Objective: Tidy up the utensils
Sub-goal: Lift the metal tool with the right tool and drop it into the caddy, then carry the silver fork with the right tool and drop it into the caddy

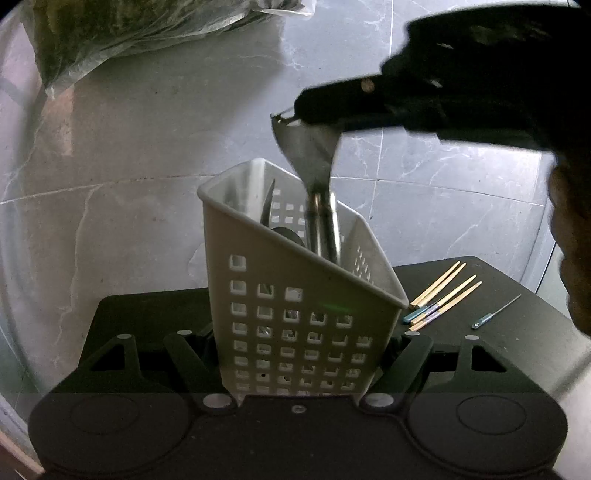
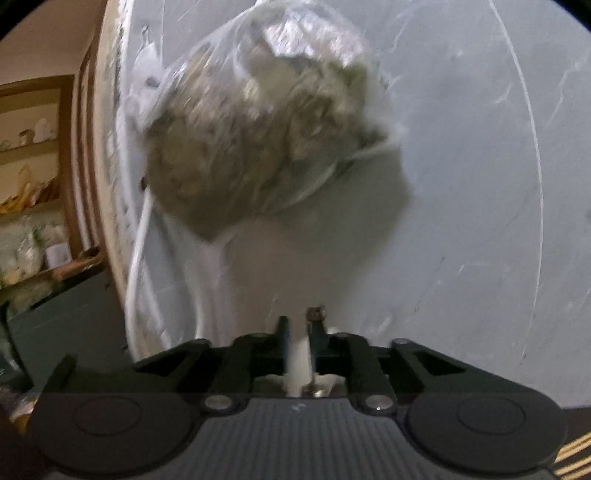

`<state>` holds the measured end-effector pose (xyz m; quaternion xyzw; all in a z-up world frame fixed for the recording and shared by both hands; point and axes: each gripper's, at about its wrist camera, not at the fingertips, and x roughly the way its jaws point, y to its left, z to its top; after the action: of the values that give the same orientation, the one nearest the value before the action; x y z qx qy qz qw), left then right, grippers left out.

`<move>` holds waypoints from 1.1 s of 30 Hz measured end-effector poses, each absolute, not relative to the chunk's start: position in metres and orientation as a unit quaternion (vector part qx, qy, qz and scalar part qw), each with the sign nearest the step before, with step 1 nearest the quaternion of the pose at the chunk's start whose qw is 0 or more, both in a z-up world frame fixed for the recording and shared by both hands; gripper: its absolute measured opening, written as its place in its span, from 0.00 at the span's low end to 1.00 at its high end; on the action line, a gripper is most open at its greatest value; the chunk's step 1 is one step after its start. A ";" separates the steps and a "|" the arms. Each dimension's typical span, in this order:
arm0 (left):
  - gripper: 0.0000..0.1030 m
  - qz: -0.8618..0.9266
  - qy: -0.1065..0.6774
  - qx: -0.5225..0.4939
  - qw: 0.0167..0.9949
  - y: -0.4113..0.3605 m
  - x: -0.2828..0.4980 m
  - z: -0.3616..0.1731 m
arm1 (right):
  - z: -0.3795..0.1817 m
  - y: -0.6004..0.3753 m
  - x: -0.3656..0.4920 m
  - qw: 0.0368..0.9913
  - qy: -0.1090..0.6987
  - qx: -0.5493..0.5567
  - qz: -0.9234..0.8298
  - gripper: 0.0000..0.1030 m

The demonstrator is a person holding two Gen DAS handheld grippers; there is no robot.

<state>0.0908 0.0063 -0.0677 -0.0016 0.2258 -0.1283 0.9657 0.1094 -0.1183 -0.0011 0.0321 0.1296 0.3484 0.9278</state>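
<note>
Steel spatula (image 1: 314,173) stands in caddy (image 1: 295,295) clenched by my left fingers (image 1: 295,354); right fingers (image 2: 301,325) released, chopsticks (image 1: 441,295) left on counter (image 1: 517,332).

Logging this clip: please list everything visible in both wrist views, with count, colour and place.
utensil caddy: one, white, perforated, standing on the table
metal utensil: one, silver, upright in the caddy, broad end up
dark utensil: at least one, inside the caddy, mostly hidden
chopsticks: four, wooden with coloured ends, on the table right of the caddy
thin pick: one, blue handle, right of the chopsticks
table: one, black
plastic bag: one, clear, greenish contents, against the tiles
tiles: grey marble, background
cable: white, left of the bag
shelves: wooden, far left, blurred items
left hand-held gripper: black, clamped on the caddy
right hand-held gripper: black, above the caddy, jaws slightly apart
hand: one, right edge
</note>
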 end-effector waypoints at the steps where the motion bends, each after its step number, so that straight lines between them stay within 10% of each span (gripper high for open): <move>1: 0.75 -0.128 0.226 -0.001 0.966 0.006 0.091 -0.068 | -0.003 -0.122 0.106 0.925 0.136 0.034 0.354 0.28; 4: 0.75 -0.128 0.226 -0.002 0.966 0.006 0.091 -0.068 | -0.004 -0.134 0.101 0.918 0.146 0.052 0.366 0.73; 11: 0.75 -0.122 0.227 -0.001 0.966 0.002 0.090 -0.067 | 0.010 -0.177 0.114 0.928 0.131 0.099 0.335 0.98; 24: 0.75 -0.106 0.234 0.002 0.966 -0.005 0.092 -0.063 | -0.101 -0.279 0.301 0.905 0.315 0.193 0.213 0.89; 33: 0.75 -0.097 0.237 0.006 0.967 -0.010 0.093 -0.062 | -0.134 -0.281 0.331 0.889 0.346 0.197 0.226 0.58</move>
<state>0.0933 -0.0104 -0.0617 0.0059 0.2371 -0.0973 0.9666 0.3309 -0.2809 -0.1336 0.1970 0.3459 0.2261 0.8891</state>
